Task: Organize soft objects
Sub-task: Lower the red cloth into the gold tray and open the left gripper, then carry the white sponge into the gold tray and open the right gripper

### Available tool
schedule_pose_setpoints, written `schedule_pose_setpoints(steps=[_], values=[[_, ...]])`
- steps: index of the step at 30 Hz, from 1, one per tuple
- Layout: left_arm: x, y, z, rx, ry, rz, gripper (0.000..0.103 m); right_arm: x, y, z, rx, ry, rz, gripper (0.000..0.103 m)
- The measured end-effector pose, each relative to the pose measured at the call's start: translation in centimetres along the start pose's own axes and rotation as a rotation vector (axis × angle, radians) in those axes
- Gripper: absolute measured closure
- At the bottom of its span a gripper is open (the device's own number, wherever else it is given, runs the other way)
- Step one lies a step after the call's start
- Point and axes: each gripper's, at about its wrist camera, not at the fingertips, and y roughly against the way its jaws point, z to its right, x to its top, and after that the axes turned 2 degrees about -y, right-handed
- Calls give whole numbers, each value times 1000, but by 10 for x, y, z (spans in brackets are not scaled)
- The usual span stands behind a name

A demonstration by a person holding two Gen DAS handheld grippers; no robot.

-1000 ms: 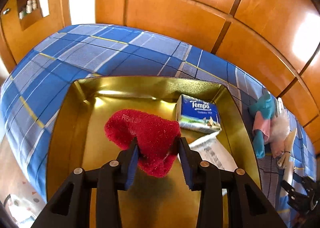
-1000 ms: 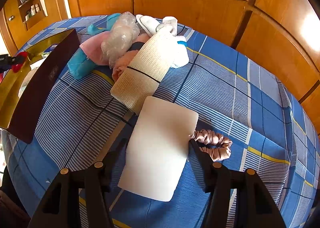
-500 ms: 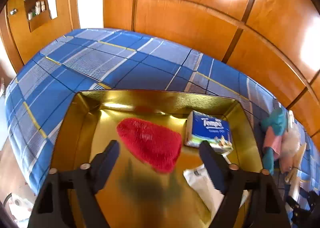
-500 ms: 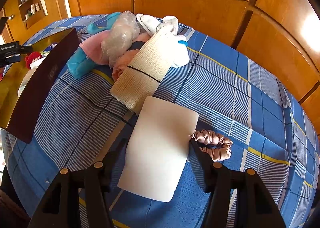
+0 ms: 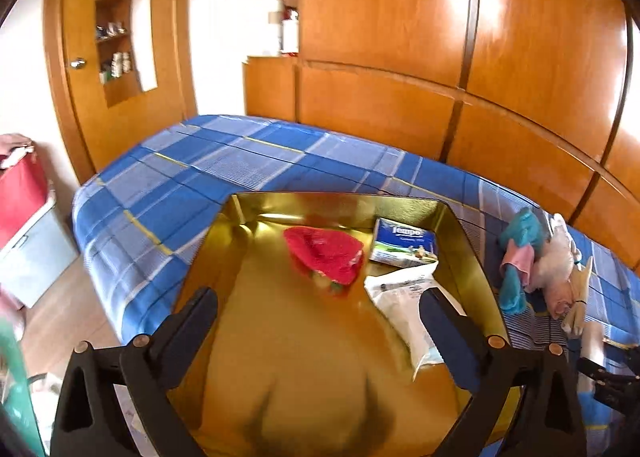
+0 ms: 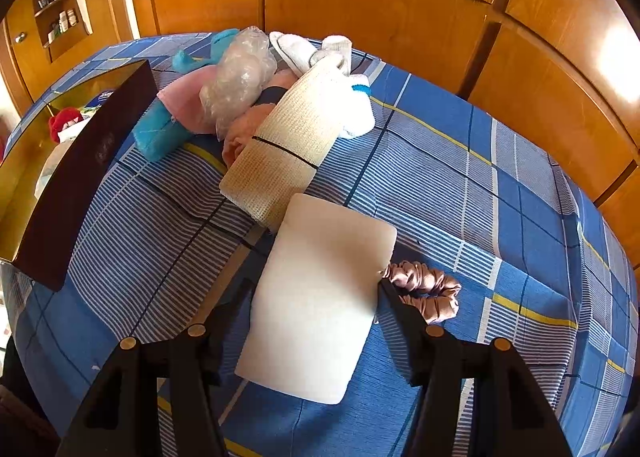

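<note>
The pad (image 6: pixel 320 293) lay flat on the bed (image 6: pixel 460 177), well apart from the box (image 6: pixel 80 173) and off that box's dark outer wall, on the side away from the red cloth (image 5: pixel 324 257). Its long axis ran straight away from your right claw (image 6: pixel 315 287), leaning a little away from the box at the far end. The claw therefore straddled the pad's short width, with one finger at each long edge near the end closest to you. The fingers stood half spread and met both edges, but I could not tell whether they pressed the pad or only framed it. The pad's far corner on the box side sat against the near end of the roll (image 6: pixel 280 153), which lay between pad and box. The scrunchie (image 6: pixel 424 289) touched the pad's edge on the side away from the box, just beside your right-hand finger. Any carry to the box would probably have had to lift clear of both before swinging across. Your right claw was plainly the nearer one. Your left claw (image 5: pixel 318 297) hung above the box's gold floor with its jaws opening and nothing between them. The red cloth lay inside the box, ahead of its tips.
</note>
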Motion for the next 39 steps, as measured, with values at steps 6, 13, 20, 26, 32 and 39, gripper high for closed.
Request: schedule_pose_setpoints(steps=[6,13,20,26,32,39], values=[[-12,17,-8,4,16,35,0,-2,0,-3,-12,6,8,43],[-19,28,-24,12,47,52,0,3,30,-2,-6,-52,99,43],[-25,32,-28,58,13,74,0,20,68,-37,130,-79,174,43],[-28,31,-35,71,20,62,0,44,79,-110,315,12,166,42],[-31,33,-51,70,45,56,0,71,64,-187,422,99,91,41],[-33,34,-79,90,97,60,0,88,15,-259,420,147,-51,41]])
